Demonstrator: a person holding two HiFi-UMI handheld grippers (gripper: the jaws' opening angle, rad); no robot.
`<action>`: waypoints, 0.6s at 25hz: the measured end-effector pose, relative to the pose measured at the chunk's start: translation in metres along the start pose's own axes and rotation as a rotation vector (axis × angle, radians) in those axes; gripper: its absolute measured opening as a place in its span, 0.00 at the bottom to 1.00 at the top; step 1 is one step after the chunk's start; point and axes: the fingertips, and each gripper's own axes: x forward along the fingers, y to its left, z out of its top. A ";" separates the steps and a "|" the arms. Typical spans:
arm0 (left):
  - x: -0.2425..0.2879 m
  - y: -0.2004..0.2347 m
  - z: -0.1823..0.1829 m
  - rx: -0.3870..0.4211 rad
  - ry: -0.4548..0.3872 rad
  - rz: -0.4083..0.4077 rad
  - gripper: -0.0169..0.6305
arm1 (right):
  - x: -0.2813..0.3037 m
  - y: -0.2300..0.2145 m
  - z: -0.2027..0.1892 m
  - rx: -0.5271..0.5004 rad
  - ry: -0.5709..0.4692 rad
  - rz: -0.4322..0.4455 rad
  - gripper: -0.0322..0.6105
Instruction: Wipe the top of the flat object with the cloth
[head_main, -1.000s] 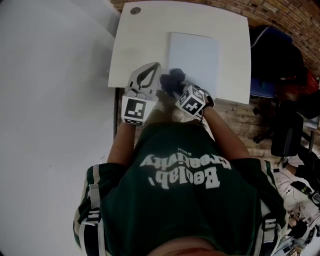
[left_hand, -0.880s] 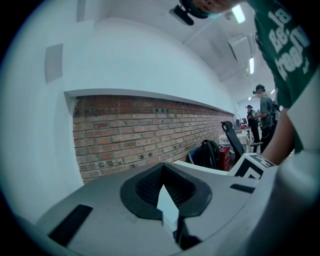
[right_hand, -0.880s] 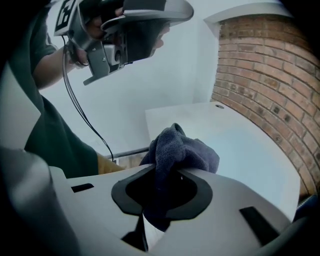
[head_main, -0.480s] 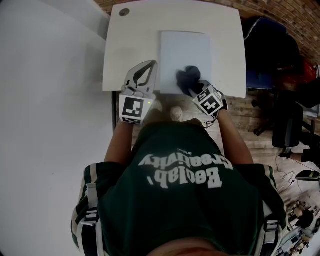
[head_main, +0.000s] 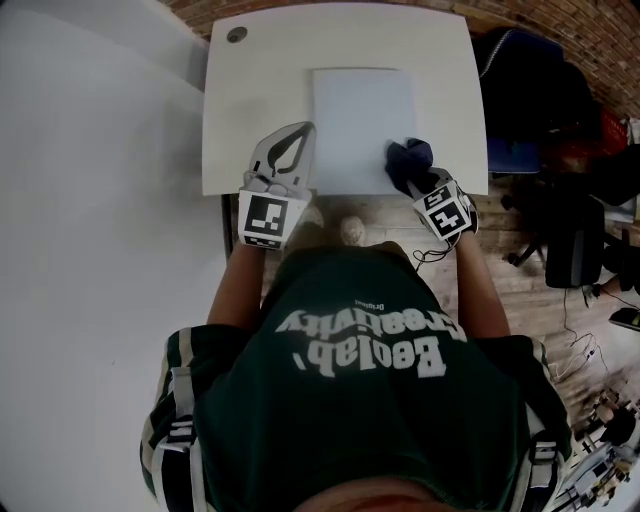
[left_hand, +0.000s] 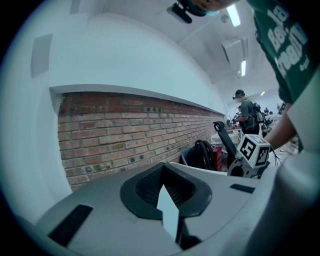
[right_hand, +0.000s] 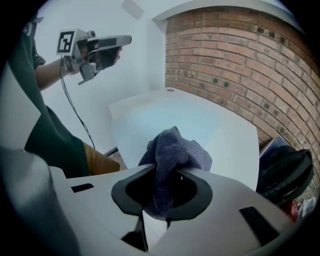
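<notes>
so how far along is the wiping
Done: the cloth is gripped in the right gripper and has swept the near edge of the flat sheet, left to right. In hand: it sits at the near right corner. Left, apparently: the middle and far part; the left gripper waits shut alongside.

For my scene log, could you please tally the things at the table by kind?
Hand-held grippers: 2, left and right
Cloth: 1
Flat object: 1
Table: 1
Total: 5

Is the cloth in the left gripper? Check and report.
No, the cloth is clamped in the right gripper; the left gripper holds nothing.
</notes>
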 end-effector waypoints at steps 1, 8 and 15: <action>0.000 0.002 0.000 0.000 0.001 0.001 0.02 | -0.002 -0.001 0.009 0.013 -0.032 0.001 0.13; -0.007 0.019 0.001 -0.022 0.016 0.023 0.02 | 0.010 -0.029 0.140 0.039 -0.235 -0.024 0.13; -0.039 0.058 -0.001 -0.052 0.020 0.106 0.02 | 0.099 -0.022 0.240 -0.061 -0.201 0.010 0.13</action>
